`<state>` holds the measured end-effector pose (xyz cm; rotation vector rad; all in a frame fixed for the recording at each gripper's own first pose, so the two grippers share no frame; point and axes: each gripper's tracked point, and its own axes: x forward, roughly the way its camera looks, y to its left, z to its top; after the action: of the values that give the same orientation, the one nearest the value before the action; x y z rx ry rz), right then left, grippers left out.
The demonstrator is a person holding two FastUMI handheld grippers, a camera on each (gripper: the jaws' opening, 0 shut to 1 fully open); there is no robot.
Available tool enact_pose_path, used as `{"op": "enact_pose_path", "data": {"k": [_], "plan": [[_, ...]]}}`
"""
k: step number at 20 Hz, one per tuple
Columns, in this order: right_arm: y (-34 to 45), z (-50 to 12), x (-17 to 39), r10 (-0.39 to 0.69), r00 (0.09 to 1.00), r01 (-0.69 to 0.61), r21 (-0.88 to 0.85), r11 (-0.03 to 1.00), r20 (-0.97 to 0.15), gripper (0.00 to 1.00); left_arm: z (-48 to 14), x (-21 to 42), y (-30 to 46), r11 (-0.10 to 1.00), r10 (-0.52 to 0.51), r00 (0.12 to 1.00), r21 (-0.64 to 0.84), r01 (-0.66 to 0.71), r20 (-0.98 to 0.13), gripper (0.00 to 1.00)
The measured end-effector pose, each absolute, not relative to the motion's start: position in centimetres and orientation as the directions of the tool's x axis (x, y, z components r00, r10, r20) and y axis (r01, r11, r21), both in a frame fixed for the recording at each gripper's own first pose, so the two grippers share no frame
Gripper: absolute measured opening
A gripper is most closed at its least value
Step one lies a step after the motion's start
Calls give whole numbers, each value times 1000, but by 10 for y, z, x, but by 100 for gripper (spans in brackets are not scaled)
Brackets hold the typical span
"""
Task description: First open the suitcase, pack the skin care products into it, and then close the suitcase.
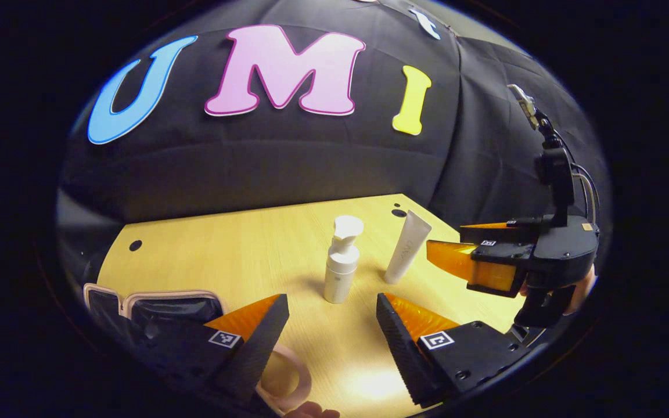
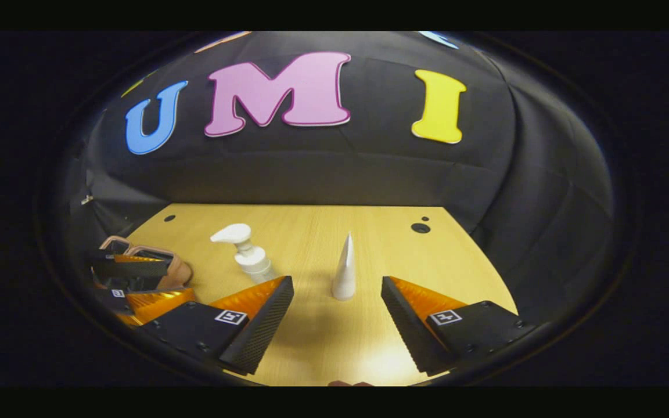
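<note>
Between the fingers of our right gripper (image 2: 337,322), which we are holding wide apart and empty just above the table (image 2: 311,232), the white tube (image 2: 344,270) is standing on its cap, narrow end up, ahead of the fingertips and apart from them. We are judging the step in hand to be picking up this tube, so we are aiming to keep it centred in the gap, moving forward low and level until both pads are flanking its lower body, then closing gently, because a tube balanced on its cap is likely to tip at a sideways nudge. In the left gripper view our right gripper (image 1: 456,249) is hanging just beside the tube (image 1: 407,247), fingers spread, a hand (image 1: 584,287) showing behind it.

Our left gripper (image 1: 330,325) is also standing wide and holding nothing, facing the white pump bottle (image 1: 341,261), which is standing upright on the table (image 1: 207,244) a little to the tube's left. We are keeping it clear of the bottle's pump head while the right one is working.

Outward to the left, the suitcase (image 1: 154,305) is lying open, its pale pink rim around a dark lining, near the table's edge. We are planning a carry that crosses in front of the bottle without brushing it, and both products are not yet packed
</note>
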<state>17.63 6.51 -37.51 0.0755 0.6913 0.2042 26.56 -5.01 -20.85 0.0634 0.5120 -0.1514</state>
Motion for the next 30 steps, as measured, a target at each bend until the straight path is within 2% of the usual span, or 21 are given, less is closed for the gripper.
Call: {"op": "enact_pose_path", "data": {"k": [6,7,8,9,10,26,27,29,30], "plan": [[75,-428,195,282,699,-220,177,959,-657,97,-251,310,-53,998,-34,845,23,55,-534,96],[77,-434,200,288,697,-233,173,957,-657,93,-257,319,-52,998,-11,845,41,39,-535,96],[77,-440,206,291,696,-242,166,956,-656,98,-262,326,-49,998,6,842,55,28,-540,96],[76,-445,209,290,696,-246,162,956,-657,93,-268,334,-50,998,15,839,63,23,-545,96],[76,-449,213,291,695,-242,168,956,-657,98,-272,340,-54,998,18,836,67,22,-549,96],[74,-495,234,270,664,-202,181,963,-697,96,-311,393,-59,996,39,815,91,17,-578,96],[73,-498,235,266,662,-193,183,964,-701,100,-313,395,-60,996,34,813,91,23,-581,96],[78,-501,229,283,639,-187,213,959,-715,100,-313,399,-67,996,15,817,80,38,-576,96],[74,-505,233,249,645,-191,164,968,-722,77,-307,396,-66,995,26,804,92,36,-594,89]]}}
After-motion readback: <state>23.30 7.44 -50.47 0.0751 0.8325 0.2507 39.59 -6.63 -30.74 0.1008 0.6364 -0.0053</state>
